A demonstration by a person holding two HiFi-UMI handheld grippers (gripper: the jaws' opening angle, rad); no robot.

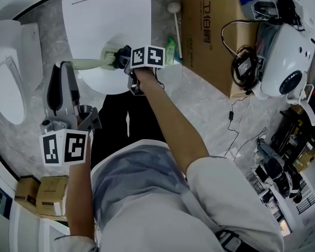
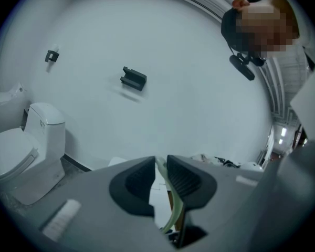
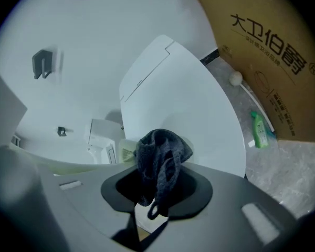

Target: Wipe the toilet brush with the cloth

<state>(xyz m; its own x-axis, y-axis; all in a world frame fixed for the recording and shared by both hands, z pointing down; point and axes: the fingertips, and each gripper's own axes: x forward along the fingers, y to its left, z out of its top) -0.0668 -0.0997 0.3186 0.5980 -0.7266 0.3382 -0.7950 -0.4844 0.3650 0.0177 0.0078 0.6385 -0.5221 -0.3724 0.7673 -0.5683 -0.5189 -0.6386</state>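
The left hand-held gripper [image 2: 160, 164] is pinching, jaws almost together, the thin handle of the pale green toilet brush [image 1: 89, 63]. The brush is reaching sideways above the white toilet lid [image 1: 105, 14] toward the right hand-held gripper [image 3: 160, 175], which is clamping a bunched dark cloth [image 3: 160, 154] at the brush's far end, seemingly touching it. The brush is appearing light, stiff and smooth, probably slippery plastic, so a firm pinch near the handle's end is suiting it. The cloth, being soft and limp, is best held wadded, as here.
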